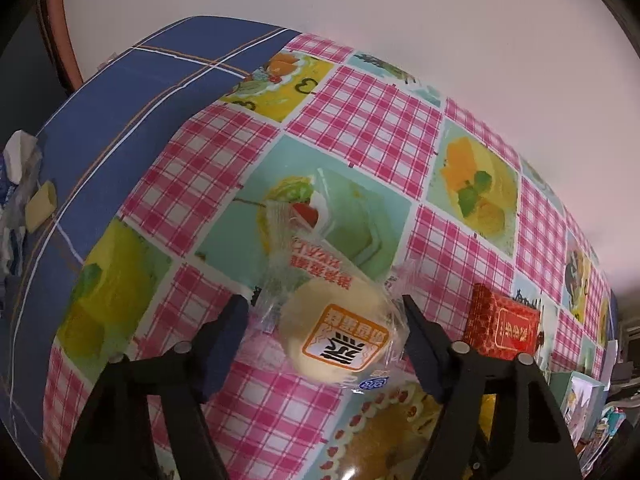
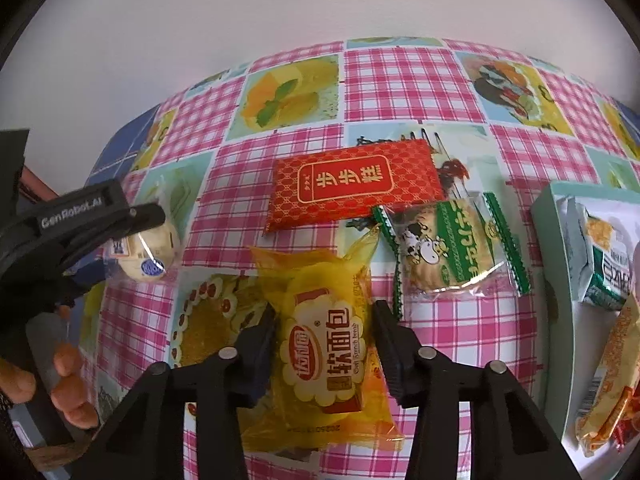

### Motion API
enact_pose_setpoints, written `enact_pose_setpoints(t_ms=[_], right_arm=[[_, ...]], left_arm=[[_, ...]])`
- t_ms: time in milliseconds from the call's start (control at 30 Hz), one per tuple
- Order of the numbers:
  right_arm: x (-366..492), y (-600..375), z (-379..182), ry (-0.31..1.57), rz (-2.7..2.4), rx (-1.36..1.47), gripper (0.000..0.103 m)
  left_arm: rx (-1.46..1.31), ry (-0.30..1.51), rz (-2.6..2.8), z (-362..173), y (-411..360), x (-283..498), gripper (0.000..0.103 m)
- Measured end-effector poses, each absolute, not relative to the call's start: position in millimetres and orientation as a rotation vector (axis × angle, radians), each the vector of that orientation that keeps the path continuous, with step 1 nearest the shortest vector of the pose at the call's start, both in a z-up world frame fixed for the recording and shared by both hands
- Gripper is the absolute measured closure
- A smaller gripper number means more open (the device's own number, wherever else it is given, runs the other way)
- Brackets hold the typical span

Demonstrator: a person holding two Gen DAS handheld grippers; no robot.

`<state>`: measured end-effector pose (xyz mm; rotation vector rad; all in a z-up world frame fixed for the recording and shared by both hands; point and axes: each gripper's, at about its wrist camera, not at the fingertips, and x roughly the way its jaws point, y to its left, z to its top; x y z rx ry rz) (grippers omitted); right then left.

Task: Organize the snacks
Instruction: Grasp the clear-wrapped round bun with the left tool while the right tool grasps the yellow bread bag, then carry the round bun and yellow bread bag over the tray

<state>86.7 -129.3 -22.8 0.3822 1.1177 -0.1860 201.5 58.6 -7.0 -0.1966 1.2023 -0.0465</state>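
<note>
The left tongs (image 1: 324,312) straddle a round pale bun in a clear wrapper (image 1: 336,336) that lies on the checked surface (image 1: 360,128); the jaws stand at either edge of the crinkled film, the right one touching it, but I cannot tell that they pinch the bun itself, so I read them as not yet gripping. The right tongs (image 2: 324,320) sit astride a yellow soft-bread packet (image 2: 324,352) on the same surface, jaws close against its sides, though a firm hold cannot be confirmed. Both snacks look light and squashy: air-puffed film over soft bread, so the wrapper will likely slide and crumple before the contents take any pressure. A gentle squeeze across the widest part of the bun, rather than on the loose sealed ends, should hold best; too hard a pinch would flatten it. A red flat packet (image 2: 352,184) and a green-edged biscuit packet (image 2: 448,252) lie just beyond, and a pale green box (image 2: 556,240) at the right already holds several packets.
</note>
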Motion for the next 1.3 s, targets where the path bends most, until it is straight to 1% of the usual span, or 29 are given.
enact_pose_setpoints(t_ms=[100,433,833,1300], right_arm=[[82.0,-133.8,-20.7,1.124,-0.183,0.408,0.061],[54.7,-142.3,2.7,1.105,-0.181,0.451,0.061],[21.1,-156.9,34.4,1.059,-0.195,0.451,0.061],[-3.8,-199.3,53.5,1.009,-0.261,0.444,0.061]], left_arm=[[-0.212,1.205,-0.029,-6.1,56.8,191.1,0.033],[-0.329,1.234,0.011,-1.9,57.6,147.9,0.034],[-0.346,1.159,-0.031,46.1,33.5,104.8,0.034],[-0.283,1.12,-0.156,65.3,-34.9,80.8,0.034]])
